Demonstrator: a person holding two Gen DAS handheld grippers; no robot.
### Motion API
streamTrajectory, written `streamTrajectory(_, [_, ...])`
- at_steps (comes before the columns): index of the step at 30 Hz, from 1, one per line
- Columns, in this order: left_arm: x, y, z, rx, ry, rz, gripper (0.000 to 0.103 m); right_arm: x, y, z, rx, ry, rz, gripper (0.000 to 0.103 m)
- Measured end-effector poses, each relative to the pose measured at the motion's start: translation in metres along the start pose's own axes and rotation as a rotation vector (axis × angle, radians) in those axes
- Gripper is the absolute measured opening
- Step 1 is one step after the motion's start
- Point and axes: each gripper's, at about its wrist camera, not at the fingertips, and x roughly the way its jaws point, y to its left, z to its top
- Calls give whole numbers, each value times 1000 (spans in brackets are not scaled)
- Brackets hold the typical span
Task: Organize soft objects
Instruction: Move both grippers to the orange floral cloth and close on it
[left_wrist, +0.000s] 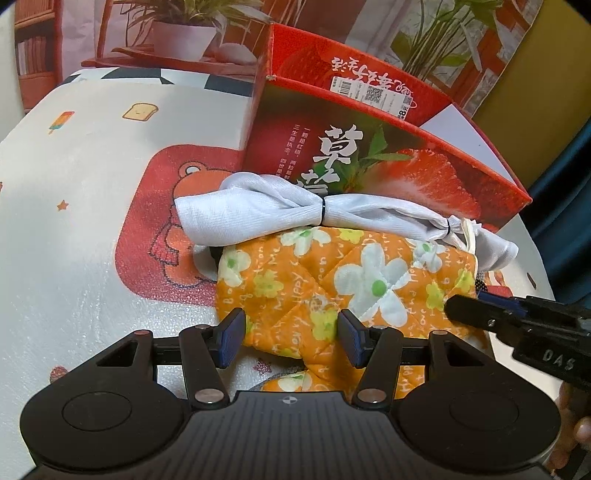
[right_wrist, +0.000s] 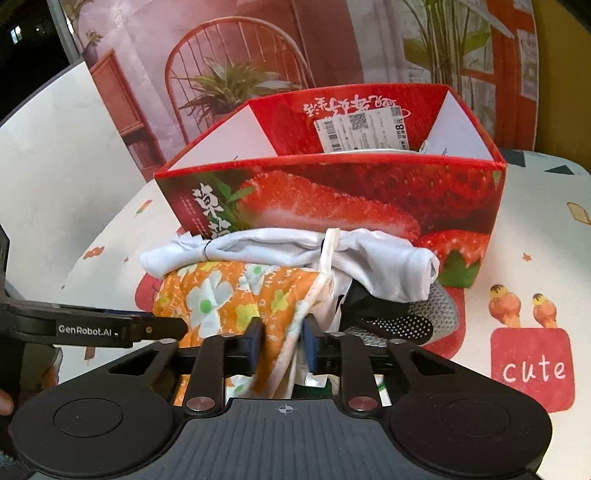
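Observation:
An orange quilted cloth with white flowers (left_wrist: 332, 280) lies on the table in front of a red strawberry box (left_wrist: 388, 158). A white cloth bundle tied with black bands (left_wrist: 295, 210) rests on its far edge. My left gripper (left_wrist: 291, 338) is open, its pads on either side of the orange cloth's near edge. My right gripper (right_wrist: 282, 345) is shut on the orange cloth's (right_wrist: 229, 295) corner. The white bundle (right_wrist: 295, 251) and a black and grey dotted item (right_wrist: 406, 317) lie behind it. The box (right_wrist: 332, 199) stands open behind.
The table has a white cartoon-print cover (left_wrist: 92, 184) with a red "cute" patch (right_wrist: 532, 369). The right gripper's finger (left_wrist: 517, 321) enters the left wrist view from the right. A backdrop with plants and a chair (right_wrist: 236, 74) hangs behind.

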Motion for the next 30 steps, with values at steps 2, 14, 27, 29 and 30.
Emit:
streamTrajectory(2, [-2,3,1,-6,-9,-4,58,2,2,-2,-27,0,-11,16])
streamTrajectory(14, [4,32,8,-176,-24,-49,57,8,0,-6,-38,10,-18,17])
streamTrajectory(27, [21,46,4,-267,-13,-131,56,9,-3,-8,-37,5,-11,17])
streamTrajectory(29, [16,43,4,-247,-27,-132,53,9,-2,-8,-35,6,-11,17])
streamTrajectory(30, [12,40,4,-234,-36,-131,49,9,-3,-8,-31,7,-11,17])
